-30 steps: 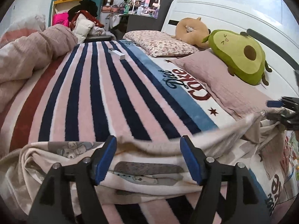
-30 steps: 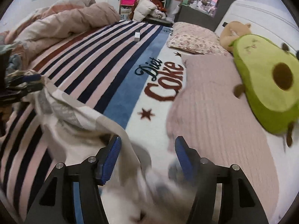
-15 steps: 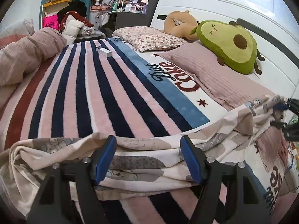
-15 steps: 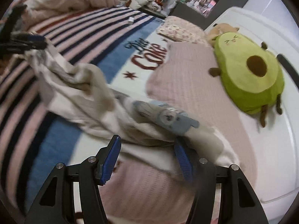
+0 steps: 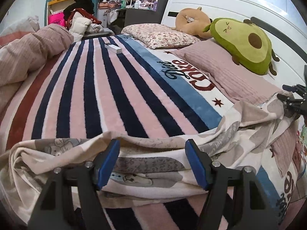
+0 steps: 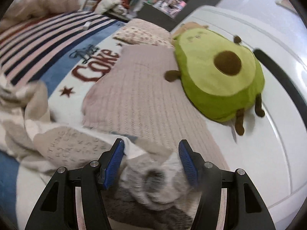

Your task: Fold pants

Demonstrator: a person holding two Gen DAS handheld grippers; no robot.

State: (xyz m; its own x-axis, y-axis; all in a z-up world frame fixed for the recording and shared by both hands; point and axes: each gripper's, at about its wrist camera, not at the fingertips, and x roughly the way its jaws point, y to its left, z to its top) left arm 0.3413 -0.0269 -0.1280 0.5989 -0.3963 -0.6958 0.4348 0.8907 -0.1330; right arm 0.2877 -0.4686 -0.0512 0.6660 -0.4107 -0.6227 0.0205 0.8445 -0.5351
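Note:
The cream pants (image 5: 153, 164) with a grey cartoon print lie in a band across the striped blanket (image 5: 96, 95). My left gripper (image 5: 152, 143) is shut on a wide bunch of their near edge, and cloth fills the gap between its blue pads. In the left wrist view the right gripper (image 5: 291, 97) shows at the far right edge, with cloth hanging from it. The right wrist view shows my right gripper (image 6: 151, 145) shut on a blurred wad of the pants (image 6: 73, 145) over the pink pillow (image 6: 145, 95).
A green avocado plush (image 5: 241, 44) and a brown plush (image 5: 191, 19) lean on the white headboard (image 5: 220, 2). A floral pillow (image 5: 159, 36) lies behind the pink one. A small white box (image 5: 113, 48) sits on the stripes. A crumpled pink duvet (image 5: 28, 51) fills the left.
My right gripper has swung right, dragging its end of the pants from the blanket onto the pink pillow. The cloth is now stretched out between the two grippers. The left gripper stayed put.

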